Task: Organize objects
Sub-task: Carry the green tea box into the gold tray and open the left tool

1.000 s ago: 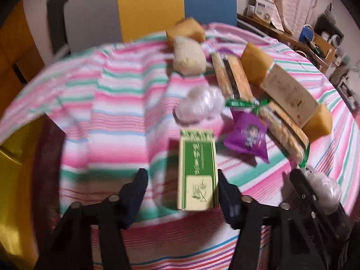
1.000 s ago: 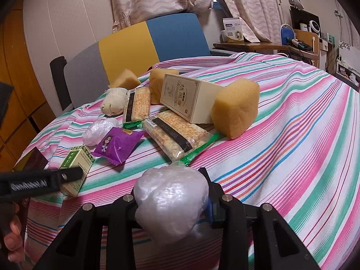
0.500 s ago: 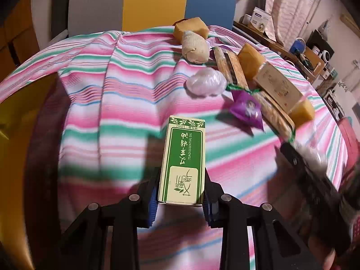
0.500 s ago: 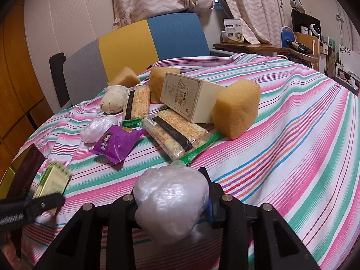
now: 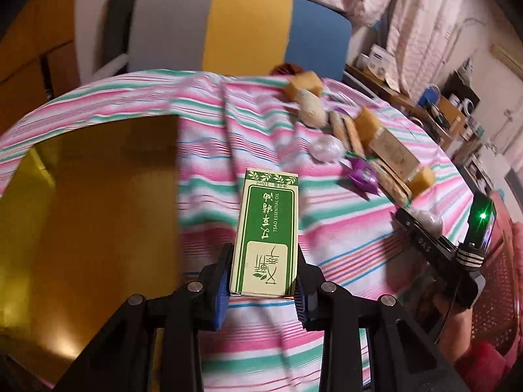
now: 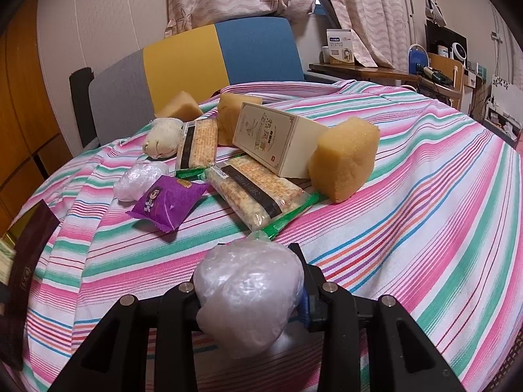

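Left gripper point(image 5: 264, 281): clamped on green essential-oil box point(image 5: 266, 233), beside golden tray point(image 5: 88, 212). Right gripper point(image 6: 250, 297): grasping plastic-wrapped ball point(image 6: 246, 294). Snacks, sponges beyond tray: unsorted.

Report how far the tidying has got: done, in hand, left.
Done: nothing visibly put away; the gold box shows nothing inside. In hand: left gripper clamps the green essential-oil carton; right gripper holds a plastic-wrapped ball. Left: sponges, cracker packs, purple packet, beige box.
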{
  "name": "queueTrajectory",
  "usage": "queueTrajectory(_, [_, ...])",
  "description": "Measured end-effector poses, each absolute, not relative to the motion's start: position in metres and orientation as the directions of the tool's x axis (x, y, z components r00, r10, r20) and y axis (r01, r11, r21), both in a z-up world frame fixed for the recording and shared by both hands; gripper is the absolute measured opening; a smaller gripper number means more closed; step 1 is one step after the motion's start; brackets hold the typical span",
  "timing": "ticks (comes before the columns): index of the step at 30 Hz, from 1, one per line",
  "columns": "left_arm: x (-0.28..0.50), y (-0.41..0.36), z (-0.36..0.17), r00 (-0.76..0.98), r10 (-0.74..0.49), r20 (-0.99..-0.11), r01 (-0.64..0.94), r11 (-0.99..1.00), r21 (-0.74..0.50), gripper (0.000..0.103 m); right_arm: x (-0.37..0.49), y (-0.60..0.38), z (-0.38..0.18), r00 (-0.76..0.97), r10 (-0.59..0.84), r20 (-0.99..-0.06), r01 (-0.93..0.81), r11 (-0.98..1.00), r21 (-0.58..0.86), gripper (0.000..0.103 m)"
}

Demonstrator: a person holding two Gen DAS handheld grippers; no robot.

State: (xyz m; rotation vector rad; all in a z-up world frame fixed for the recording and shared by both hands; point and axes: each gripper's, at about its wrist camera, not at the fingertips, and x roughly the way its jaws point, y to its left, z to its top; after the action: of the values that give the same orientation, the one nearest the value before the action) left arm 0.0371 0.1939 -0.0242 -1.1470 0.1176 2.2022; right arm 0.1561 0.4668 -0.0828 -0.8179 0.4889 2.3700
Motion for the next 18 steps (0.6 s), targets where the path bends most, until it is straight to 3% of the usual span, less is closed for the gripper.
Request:
queueTrajectory(3, [0.029,0.162,-0.021,-0.4,0.531,-0.747,-0.541,-0.795,-0.275,0.033,0.153,0.462,-0.08,-0.618,0.423,-0.662,-0.634,-0.767,0.102,0.035])
queueTrajectory(6, [0.026,0.139,-0.018,-0.473,0.454,-0.755,-0.493,-0.847,-0.201,0.033,0.154,0.456,-0.077,-0.62,0.422,-0.661,-0.628,-0.772,0.097,0.035])
queueTrajectory(9, [0.02,0.112,-0.019,-0.481,0.455,-0.75,-0.456,-0.86,-0.229,0.033,0.156,0.444,-0.071,-0.636,0.416,-0.65,-0.619,-0.778,0.108,0.035])
queueTrajectory(18, [0.001,0.047,-0.044,-0.494,0.345,-0.798,-0.3,-0.929,-0.216,0.033,0.14,0.379,-0.023,-0.779,0.266,-0.568,-0.432,-0.884,0.179,0.035])
